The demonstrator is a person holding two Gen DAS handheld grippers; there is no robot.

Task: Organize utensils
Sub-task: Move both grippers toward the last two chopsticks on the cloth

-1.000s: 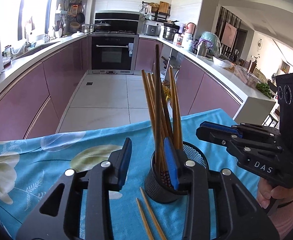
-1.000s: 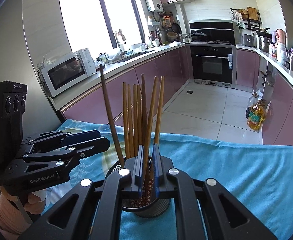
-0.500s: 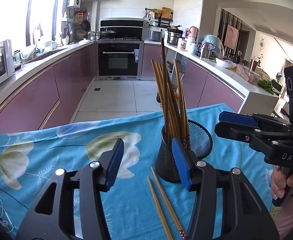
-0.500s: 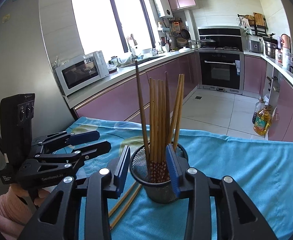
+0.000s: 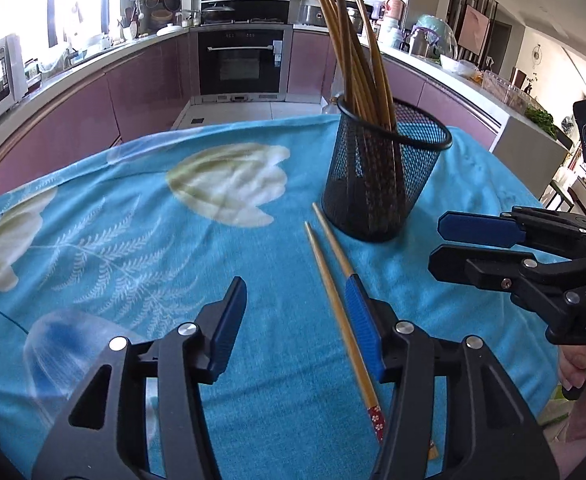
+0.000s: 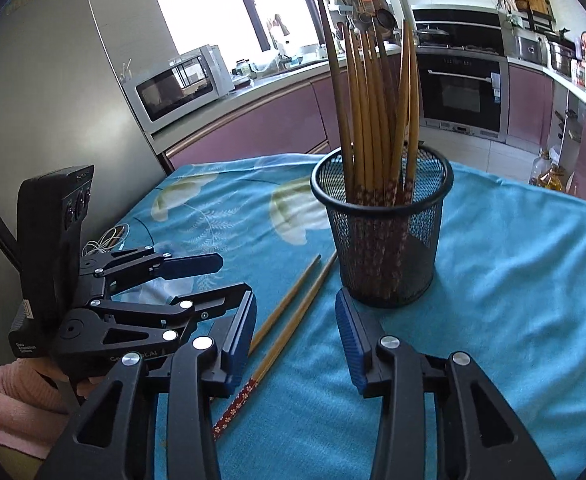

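You have one black mesh holder (image 5: 385, 184) on the one blue cloth (image 5: 141, 240). Two chopsticks (image 5: 333, 280) lie loose on that cloth. The bundle of chopsticks (image 6: 373, 120) standing in the holder overlaps too much for a firm count; roughly ten. You hold two grippers: the left gripper (image 5: 293, 332) and the right gripper (image 6: 293, 340). Behind, one microwave (image 6: 177, 84) and one oven (image 5: 245, 60).

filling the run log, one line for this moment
left gripper: open | right gripper: open | two chopsticks: on cloth | mesh cup: upright
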